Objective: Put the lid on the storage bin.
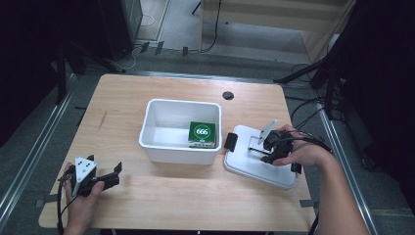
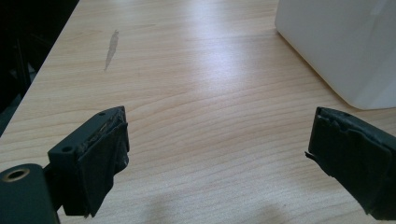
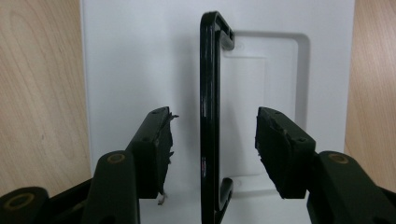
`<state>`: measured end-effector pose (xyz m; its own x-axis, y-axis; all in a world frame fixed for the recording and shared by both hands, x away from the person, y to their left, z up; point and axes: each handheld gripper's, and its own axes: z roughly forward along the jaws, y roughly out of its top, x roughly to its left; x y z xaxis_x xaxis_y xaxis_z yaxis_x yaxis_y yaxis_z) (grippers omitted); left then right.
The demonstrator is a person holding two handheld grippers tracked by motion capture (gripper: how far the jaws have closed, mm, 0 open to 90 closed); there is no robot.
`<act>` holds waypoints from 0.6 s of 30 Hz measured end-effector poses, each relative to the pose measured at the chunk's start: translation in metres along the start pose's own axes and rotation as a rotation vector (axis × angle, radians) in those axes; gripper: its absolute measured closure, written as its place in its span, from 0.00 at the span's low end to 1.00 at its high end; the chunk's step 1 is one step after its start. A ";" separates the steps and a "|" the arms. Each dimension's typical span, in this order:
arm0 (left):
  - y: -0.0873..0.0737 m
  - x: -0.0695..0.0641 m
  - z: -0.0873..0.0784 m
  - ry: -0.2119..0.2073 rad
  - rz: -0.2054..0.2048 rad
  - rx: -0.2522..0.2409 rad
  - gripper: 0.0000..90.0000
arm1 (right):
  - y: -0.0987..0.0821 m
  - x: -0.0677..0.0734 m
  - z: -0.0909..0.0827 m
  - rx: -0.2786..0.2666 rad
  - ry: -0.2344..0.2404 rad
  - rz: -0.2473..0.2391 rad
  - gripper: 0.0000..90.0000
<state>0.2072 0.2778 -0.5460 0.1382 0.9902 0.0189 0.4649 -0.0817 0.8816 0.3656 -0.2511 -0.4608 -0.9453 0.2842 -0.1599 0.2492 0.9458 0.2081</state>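
Right now the right gripper straddles the black handle of the white lid, jaws half open, a gap on each side of the upright handle. That lid lies flat just right of the white bin. Near the table's front left, the left gripper rests wide open over bare wood.

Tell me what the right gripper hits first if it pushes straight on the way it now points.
Probably the white lid: the right gripper points down at it, its open jaws straddling the raised black handle, which stands between the pads, untouched as far as the view shows.
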 end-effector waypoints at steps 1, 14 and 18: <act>0.000 0.000 0.000 -0.001 0.000 0.001 0.06 | -0.001 0.000 0.001 0.002 -0.002 -0.003 0.53; 0.000 0.000 0.000 0.004 -0.002 -0.002 0.06 | -0.011 -0.001 0.003 0.006 -0.028 0.013 0.63; 0.000 0.000 0.000 0.005 -0.003 -0.001 0.06 | -0.012 -0.001 0.003 0.000 -0.039 0.014 0.67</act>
<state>0.2071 0.2777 -0.5460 0.1330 0.9909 0.0187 0.4644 -0.0790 0.8821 0.3641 -0.2622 -0.4661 -0.9328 0.3030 -0.1950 0.2620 0.9419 0.2102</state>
